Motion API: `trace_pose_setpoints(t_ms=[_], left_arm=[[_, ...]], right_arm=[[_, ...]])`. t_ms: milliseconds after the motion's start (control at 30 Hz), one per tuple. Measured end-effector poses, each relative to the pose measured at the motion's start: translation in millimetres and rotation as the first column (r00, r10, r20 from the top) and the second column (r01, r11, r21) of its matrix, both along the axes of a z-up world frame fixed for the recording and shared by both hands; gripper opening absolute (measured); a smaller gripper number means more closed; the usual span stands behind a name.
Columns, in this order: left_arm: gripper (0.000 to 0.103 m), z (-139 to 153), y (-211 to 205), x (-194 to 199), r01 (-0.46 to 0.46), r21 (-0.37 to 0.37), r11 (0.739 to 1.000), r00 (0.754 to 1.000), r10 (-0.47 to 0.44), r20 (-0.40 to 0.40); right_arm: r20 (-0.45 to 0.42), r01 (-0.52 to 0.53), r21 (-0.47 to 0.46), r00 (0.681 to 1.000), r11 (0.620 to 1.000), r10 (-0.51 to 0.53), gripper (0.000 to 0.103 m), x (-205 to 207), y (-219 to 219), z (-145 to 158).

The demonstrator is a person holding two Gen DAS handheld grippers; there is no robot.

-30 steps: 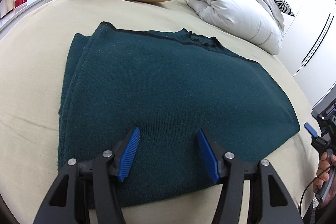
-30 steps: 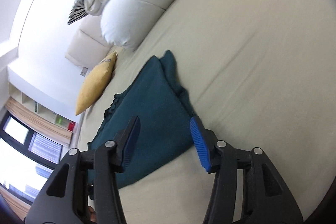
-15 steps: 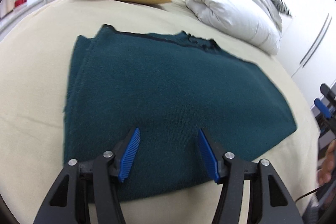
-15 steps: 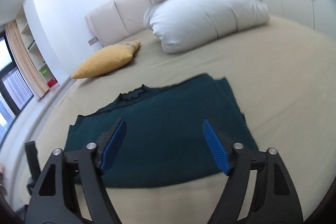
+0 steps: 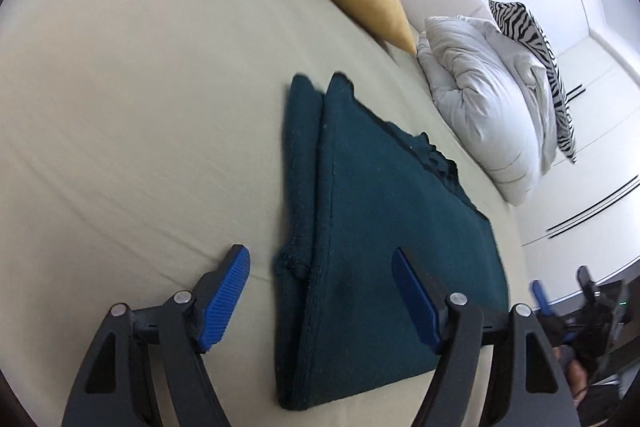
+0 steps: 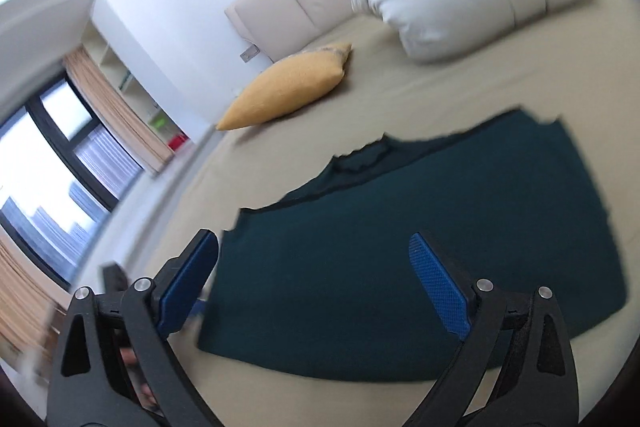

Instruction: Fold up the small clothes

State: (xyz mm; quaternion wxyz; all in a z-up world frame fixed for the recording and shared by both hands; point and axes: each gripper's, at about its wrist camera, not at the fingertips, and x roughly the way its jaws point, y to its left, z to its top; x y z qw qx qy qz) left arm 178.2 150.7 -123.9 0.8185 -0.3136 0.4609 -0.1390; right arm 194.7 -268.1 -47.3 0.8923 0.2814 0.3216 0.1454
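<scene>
1. Bed point(image 5: 120, 107): beige sheet, broad and flat. The whole task sits on it.
2. White duvet point(image 5: 492, 115), bundled at the head end with a zebra-print pillow point(image 5: 536, 43) on top. Well apart from the work.
3. Dark teal knit sweater point(image 5: 380, 247): lies flat on the sheet, already folded into a rough rectangle, with a narrower layer showing along its left edge. Ruffled neckline point(image 6: 360, 163) faces the headboard.
4. Mustard cushion point(image 6: 292, 87): near the headboard, beyond the sweater, not touching it.
5. Left gripper point(image 5: 320, 291): jaws wide apart, holding nothing; I have it hovering over the sweater's near left edge.
6. Right gripper point(image 6: 316, 283): jaws also spread wide, empty, above the sweater's near left portion as its camera shows it.
7. My judgement: next fold in hand. I should pinch both layers at the near corners together, lift evenly, and lay the edge square to the far hem. The loose left layer may slip if I grab only the top.
</scene>
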Motion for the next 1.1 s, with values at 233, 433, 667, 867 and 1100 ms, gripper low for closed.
trace_pose_setpoints(t_ms=[233, 433, 667, 867, 1100], left_arm=[[0.07, -8.8, 5.1, 17.2, 0.008, -0.177, 0.984, 0.998, -0.02, -0.067], [0.035, -21.5, 6.7, 30.4, 0.003, -0.268, 0.963, 0.987, -0.046, -0.153], [0.018, -27.4, 14.4, 28.8, -0.011, -0.306, 0.952, 0.99, -0.033, -0.14], [0.016, -12.7, 4.2, 31.3, 0.035, -0.181, 0.983, 0.995, -0.052, -0.091], [0.015, 37.2, -35.4, 38.0, 0.144, -0.033, 0.989, 0.99, -0.144, -0.001]], right_arm=[[-0.08, -0.057, 0.247, 0.994, 0.967, 0.079, 0.096, 29.5, -8.4, -43.6], [-0.142, -0.1, 0.335, 0.978, 0.937, 0.155, 0.095, 55.0, 3.6, -74.1], [-0.193, -0.19, 0.308, 0.947, 0.932, 0.257, 0.095, 81.4, 37.7, -85.9], [-0.297, -0.207, 0.262, 0.912, 0.943, 0.283, 0.094, 104.1, 60.1, -112.1], [-0.282, -0.194, 0.317, 0.915, 0.928, 0.288, 0.093, 106.5, 53.0, -115.4]])
